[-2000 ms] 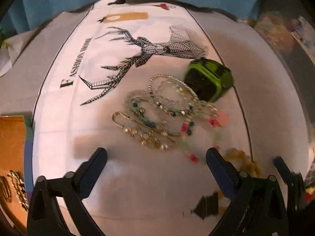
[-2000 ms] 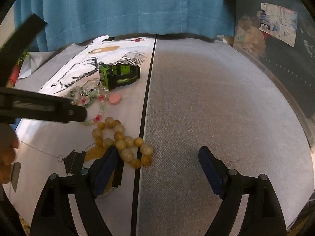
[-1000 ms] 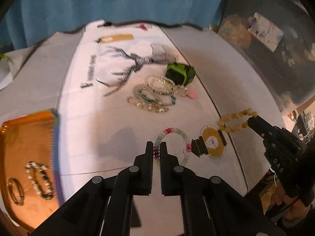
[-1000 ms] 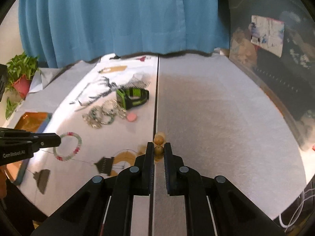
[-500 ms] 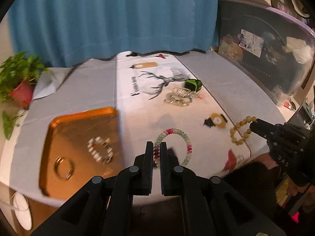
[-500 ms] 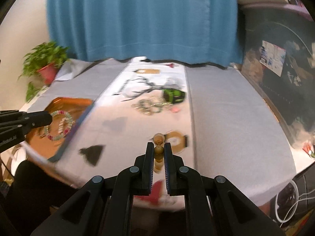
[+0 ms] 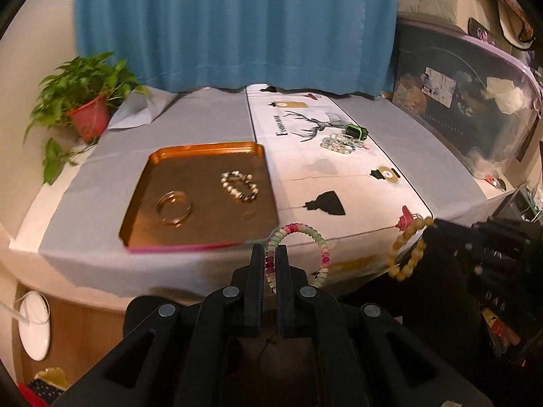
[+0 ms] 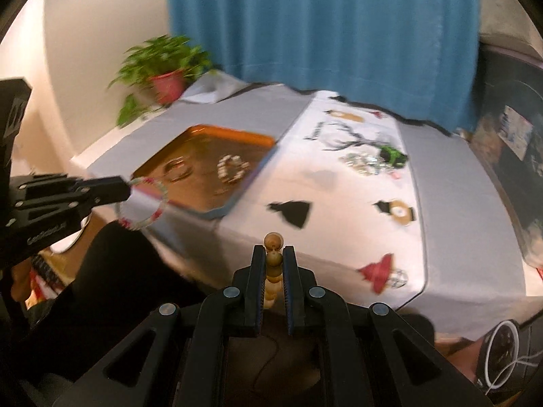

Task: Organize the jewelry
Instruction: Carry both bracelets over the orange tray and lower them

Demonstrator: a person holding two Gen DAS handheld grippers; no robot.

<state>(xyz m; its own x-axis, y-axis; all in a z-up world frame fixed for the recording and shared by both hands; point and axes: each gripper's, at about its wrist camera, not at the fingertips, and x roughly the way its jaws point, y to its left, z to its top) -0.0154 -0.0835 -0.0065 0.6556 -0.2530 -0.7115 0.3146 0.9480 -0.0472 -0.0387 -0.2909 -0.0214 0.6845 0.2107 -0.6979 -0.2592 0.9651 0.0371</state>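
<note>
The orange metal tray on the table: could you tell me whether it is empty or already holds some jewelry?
Not empty. The orange metal tray holds two pieces: a clear ring-shaped bangle and a white-and-dark beaded bracelet, lying apart on its floor.

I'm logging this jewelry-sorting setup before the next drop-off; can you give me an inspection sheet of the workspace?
Surface: table under grey cloth with a white printed runner.
Job's things: orange tray holds a beaded bracelet and a clear bangle; jewelry pile beside a green watch on the runner.
Clutter: nothing seen.
Grippers: left hand-held gripper shut on a pink-green bracelet; right hand-held gripper shut on an amber bead bracelet.
Cables: white cable below the table edge.
Surroundings: blue curtain, potted plant.
</note>
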